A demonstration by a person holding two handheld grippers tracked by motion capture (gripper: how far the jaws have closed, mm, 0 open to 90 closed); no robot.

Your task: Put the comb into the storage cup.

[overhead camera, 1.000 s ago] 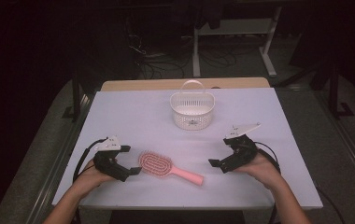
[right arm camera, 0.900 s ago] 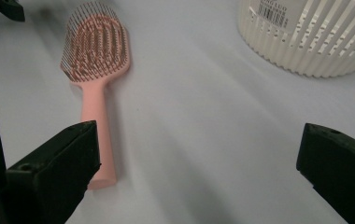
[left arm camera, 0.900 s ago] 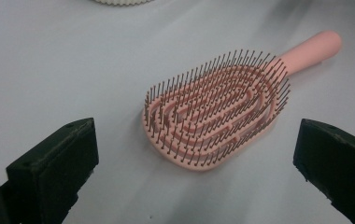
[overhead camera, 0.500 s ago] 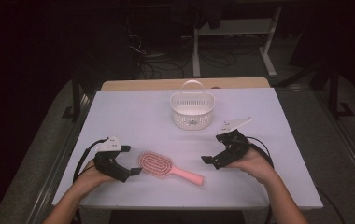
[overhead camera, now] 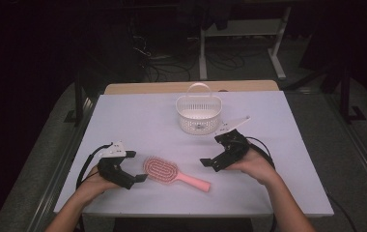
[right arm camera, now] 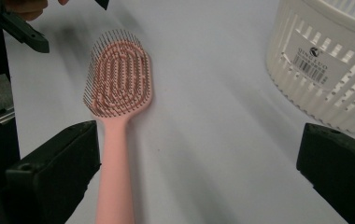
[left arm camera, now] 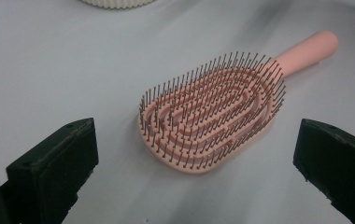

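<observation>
Lab or recording studio, dim. White-covered table (overhead camera: 288, 193) lit against a dark room; loose cables (overhead camera: 164, 67) on the floor at 12 o'clock, white metal desk frame (overhead camera: 278, 48) at 1 o'clock, black stand legs (overhead camera: 77, 96) at 10 o'clock.

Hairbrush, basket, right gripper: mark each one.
hairbrush (left arm camera: 208, 114), left gripper view, bristle head
basket (overhead camera: 198, 114), high view, front wall
right gripper (overhead camera: 207, 163), high view, between its fingers

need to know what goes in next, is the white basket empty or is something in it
Empty, as far as shows: the high view looks into the white basket and sees only its pale bare floor. The pink hairbrush lies outside on the table.
</observation>
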